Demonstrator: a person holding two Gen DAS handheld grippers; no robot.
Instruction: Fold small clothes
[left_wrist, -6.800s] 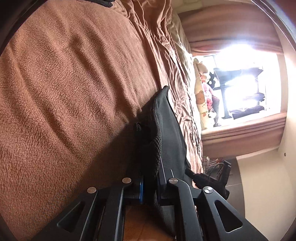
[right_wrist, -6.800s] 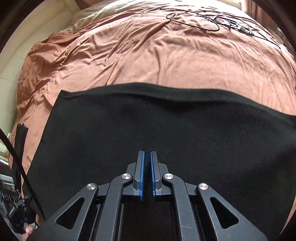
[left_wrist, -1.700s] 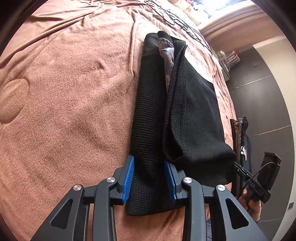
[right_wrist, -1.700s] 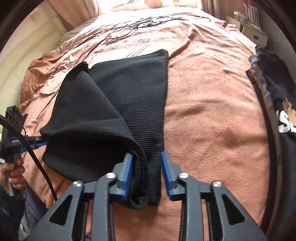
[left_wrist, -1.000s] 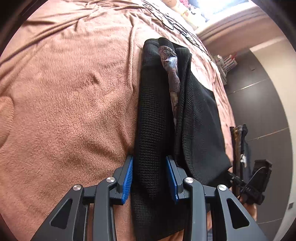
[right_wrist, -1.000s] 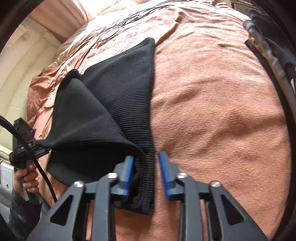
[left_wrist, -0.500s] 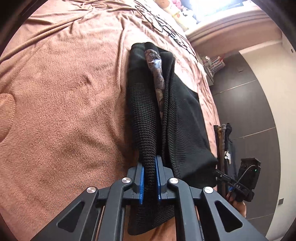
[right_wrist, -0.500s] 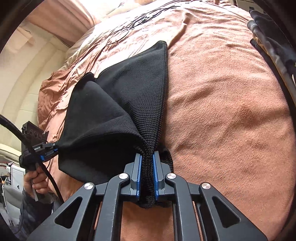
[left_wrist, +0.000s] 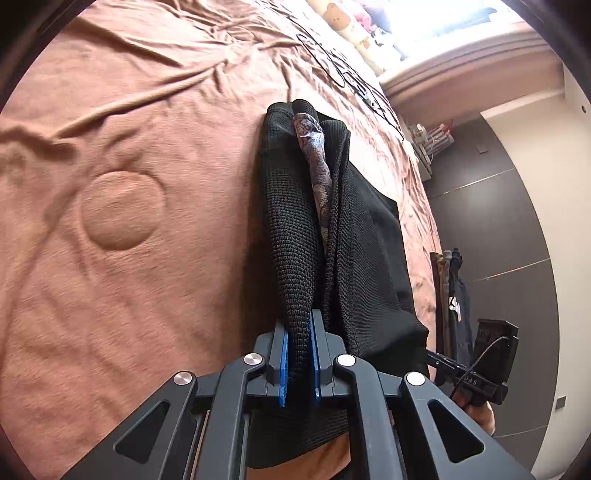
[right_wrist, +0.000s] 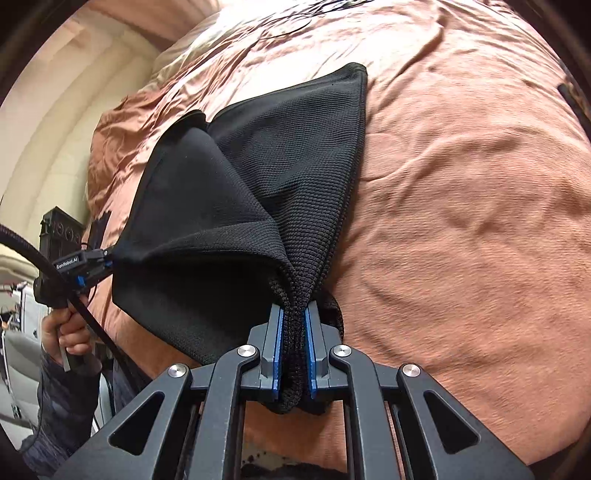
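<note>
A black knit garment (left_wrist: 291, 236) lies folded on the brown bedspread (left_wrist: 122, 258), with a patterned inner layer (left_wrist: 317, 162) showing at its far end. My left gripper (left_wrist: 298, 332) is shut on one near corner of the garment and lifts it. My right gripper (right_wrist: 293, 314) is shut on the other near corner (right_wrist: 295, 258), with the cloth bunched between its blue pads. The garment's raised near edge stretches between both grippers. The left gripper also shows in the right wrist view (right_wrist: 107, 264), and the right gripper in the left wrist view (left_wrist: 432, 356).
Dark clothes (left_wrist: 450, 291) hang past the bed's right edge. Black cables (left_wrist: 354, 77) lie on the bedspread at the far end, near plush toys (left_wrist: 347, 26) under the window. A round dimple (left_wrist: 122, 210) marks the bedspread left of the garment.
Both grippers went from open around the garment's near corners to shut on them. Since then they have raised the near edge off the bedspread.
</note>
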